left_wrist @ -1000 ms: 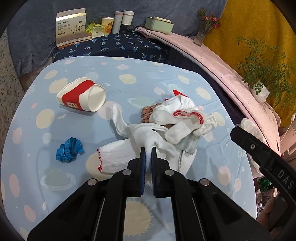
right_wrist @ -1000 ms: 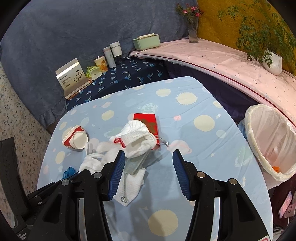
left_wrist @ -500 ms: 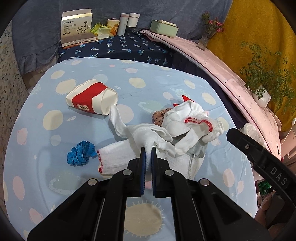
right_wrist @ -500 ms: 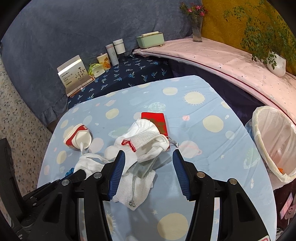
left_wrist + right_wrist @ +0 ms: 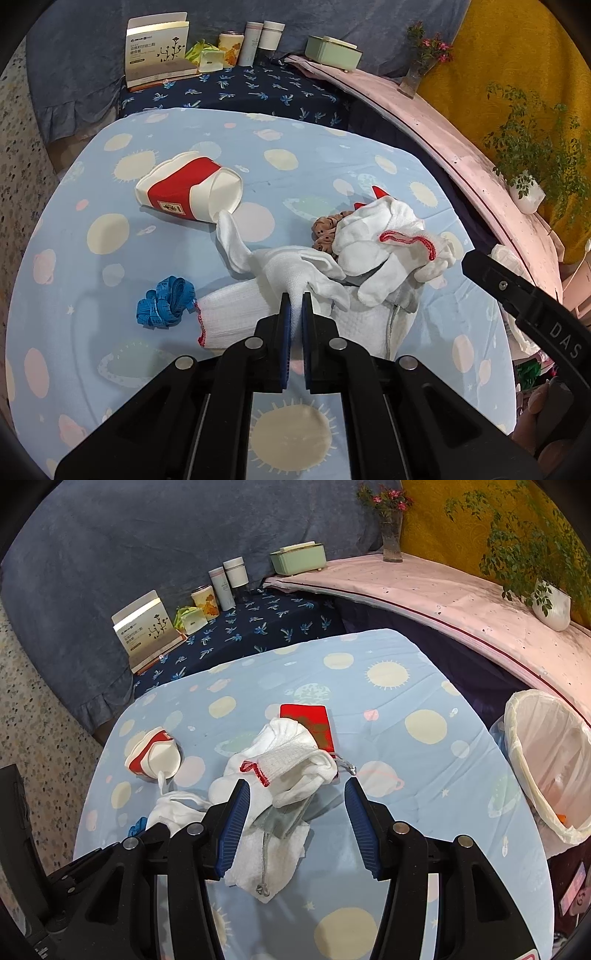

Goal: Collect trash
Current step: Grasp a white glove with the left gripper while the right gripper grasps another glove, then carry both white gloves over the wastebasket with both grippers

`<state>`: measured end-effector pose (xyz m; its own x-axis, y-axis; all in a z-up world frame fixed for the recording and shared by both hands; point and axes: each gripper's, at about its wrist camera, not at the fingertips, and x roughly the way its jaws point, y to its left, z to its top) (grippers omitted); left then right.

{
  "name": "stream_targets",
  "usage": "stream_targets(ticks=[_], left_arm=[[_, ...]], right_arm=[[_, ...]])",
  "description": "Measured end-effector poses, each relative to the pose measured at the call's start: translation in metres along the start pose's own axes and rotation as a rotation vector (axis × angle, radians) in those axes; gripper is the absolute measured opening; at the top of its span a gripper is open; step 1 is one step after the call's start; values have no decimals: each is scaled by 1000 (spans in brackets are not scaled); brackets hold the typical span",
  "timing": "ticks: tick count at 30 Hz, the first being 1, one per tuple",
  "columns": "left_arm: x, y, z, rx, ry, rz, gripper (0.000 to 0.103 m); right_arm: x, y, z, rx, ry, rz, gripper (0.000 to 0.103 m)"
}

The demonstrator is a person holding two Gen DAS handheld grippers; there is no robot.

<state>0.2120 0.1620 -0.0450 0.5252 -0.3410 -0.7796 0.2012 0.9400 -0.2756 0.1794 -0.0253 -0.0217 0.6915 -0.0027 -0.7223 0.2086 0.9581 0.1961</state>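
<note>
Noting, against a second ago, a slight rightward slide of the paper cup (image 5: 188,192) and the gloves across the left wrist view, with one glove fingertip now touching the cup's open rim.

Finding, left of everything else on the blue planet-print tablecloth (image 5: 332,158), that cup lying on its side, red band around it, mouth turned right. Spotting only in the left wrist view a blue tape measure (image 5: 166,302) crumpled nearer the camera than the cup, and a brown scrunchie (image 5: 327,230) right of the cup, tucked against the gloves.

Pinching a fold of the white glove (image 5: 295,273) with the left gripper (image 5: 295,299), pads shut on the fabric, just right of the cup and nearer the camera. Seeing a second, red-cuffed glove (image 5: 384,240) heaped further right of the cup.

Holding the right gripper (image 5: 295,805) open over that heap, blue pads well apart and touching nothing. Catching only its black body (image 5: 524,306) at the left view's right edge.

Showing only in the right wrist view: the whole red packet (image 5: 306,723) right of the cup, half under the cuffed glove; a white pouch (image 5: 266,853) with a cord; and, far right of the cup off the table edge, the lined trash bin (image 5: 546,760).
</note>
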Motion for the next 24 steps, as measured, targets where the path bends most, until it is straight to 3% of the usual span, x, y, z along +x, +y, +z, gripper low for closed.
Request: stream_targets(ticks=[13, 15, 17, 19, 24], left_arm=[[3, 2, 8, -1, 0, 7, 5], [3, 1, 10, 2, 0, 9, 5], [4, 0, 10, 8, 0, 13, 5], [3, -2, 12, 11, -1, 16, 5], [-3, -10, 15, 24, -14, 21, 5]], right_arm=[[32, 6, 3, -12, 35, -2, 56], [39, 5, 2, -13, 47, 3, 48], [46, 4, 1, -13, 62, 12, 22], [51, 0, 0, -1, 82, 30, 5], [33, -7, 5, 1, 35, 49, 4]])
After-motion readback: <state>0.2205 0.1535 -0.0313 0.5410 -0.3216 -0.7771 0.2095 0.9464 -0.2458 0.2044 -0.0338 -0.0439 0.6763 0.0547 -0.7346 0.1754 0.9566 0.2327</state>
